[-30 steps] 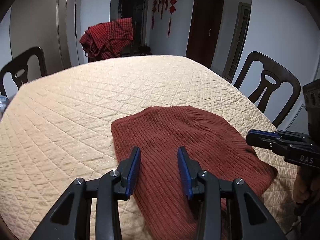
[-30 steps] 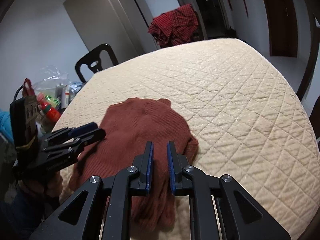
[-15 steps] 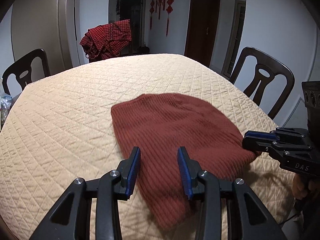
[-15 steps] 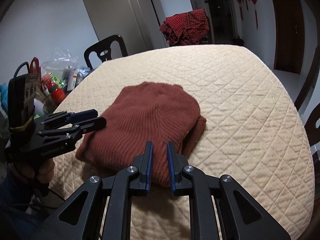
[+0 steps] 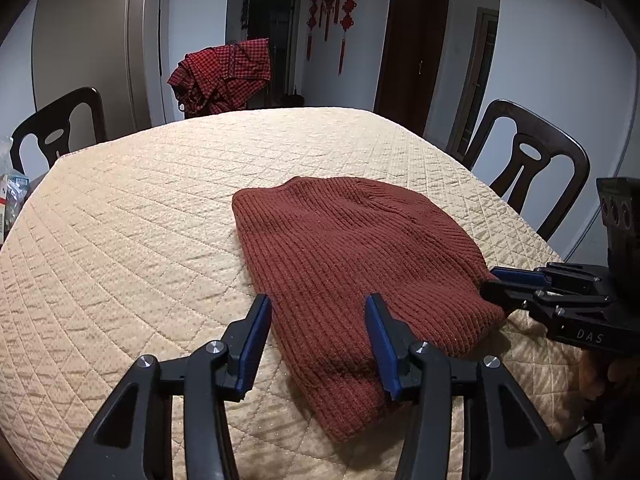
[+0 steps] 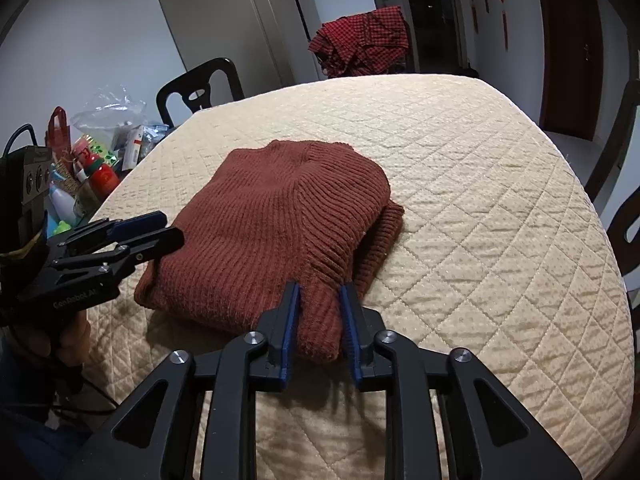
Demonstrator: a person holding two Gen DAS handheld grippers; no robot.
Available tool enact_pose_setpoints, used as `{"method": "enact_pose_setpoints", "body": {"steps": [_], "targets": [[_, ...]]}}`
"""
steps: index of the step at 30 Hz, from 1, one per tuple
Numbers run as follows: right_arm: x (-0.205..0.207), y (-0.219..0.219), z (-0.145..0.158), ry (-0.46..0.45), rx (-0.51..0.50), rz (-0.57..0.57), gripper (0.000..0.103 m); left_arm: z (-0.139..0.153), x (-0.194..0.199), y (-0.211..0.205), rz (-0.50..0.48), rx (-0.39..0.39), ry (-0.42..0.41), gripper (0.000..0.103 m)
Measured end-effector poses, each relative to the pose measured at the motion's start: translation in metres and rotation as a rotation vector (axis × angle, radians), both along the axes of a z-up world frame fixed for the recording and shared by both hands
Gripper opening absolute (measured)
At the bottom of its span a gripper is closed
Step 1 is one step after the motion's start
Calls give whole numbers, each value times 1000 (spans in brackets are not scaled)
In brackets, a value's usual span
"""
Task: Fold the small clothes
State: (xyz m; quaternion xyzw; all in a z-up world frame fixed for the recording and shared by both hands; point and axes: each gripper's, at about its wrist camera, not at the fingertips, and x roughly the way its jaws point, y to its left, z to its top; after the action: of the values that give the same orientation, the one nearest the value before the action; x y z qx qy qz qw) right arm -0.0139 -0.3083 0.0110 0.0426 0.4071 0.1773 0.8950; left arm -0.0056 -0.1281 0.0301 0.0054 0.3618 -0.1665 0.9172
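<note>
A rust-red knitted sweater (image 5: 352, 256) lies folded flat on the quilted beige table cover (image 5: 140, 240). In the left wrist view my left gripper (image 5: 318, 312) hovers over the sweater's near left edge with its jaws opening. One finger is above bare cover, the other above the knit, and nothing is pinched. My right gripper (image 6: 320, 294) is low over the near corner of the sweater (image 6: 272, 224). Its jaws are opening, with the corner lying between the pads. Each gripper shows in the other's view: the right gripper (image 5: 516, 290) at the sweater's right edge, the left gripper (image 6: 140, 236) at its left.
Dark wooden chairs (image 5: 528, 168) stand around the table, one (image 5: 60, 128) at the far left. A red checked cloth (image 5: 224, 76) hangs over the far chair. Bottles, bags and packets (image 6: 100, 152) crowd the space beside the table's left edge. The near table edge is just below the grippers.
The sweater went from loose and bunched to folded flat on the table. The right jaws, almost shut before, have spread apart. The left jaws have widened a little.
</note>
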Motion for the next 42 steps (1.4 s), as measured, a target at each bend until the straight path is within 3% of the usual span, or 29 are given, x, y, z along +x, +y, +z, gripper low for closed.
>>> {"method": "enact_pose_setpoints", "body": {"steps": [11, 17, 22, 24, 30, 42], "targets": [[9, -14, 13, 11, 113, -50, 38, 7, 12, 20, 56, -50, 0, 52], [29, -15, 12, 32, 174, -78, 39, 1, 27, 33, 86, -138, 28, 52], [50, -16, -5, 102, 157, -118, 51, -14, 37, 34, 77, -178, 80, 53], [53, -22, -12, 121, 188, -126, 60, -19, 38, 33, 75, -181, 88, 54], [64, -35, -14, 125, 267, -114, 60, -24, 43, 37, 68, -221, 113, 58], [77, -37, -24, 141, 410, -38, 60, -26, 45, 30, 52, -212, 116, 58]]}}
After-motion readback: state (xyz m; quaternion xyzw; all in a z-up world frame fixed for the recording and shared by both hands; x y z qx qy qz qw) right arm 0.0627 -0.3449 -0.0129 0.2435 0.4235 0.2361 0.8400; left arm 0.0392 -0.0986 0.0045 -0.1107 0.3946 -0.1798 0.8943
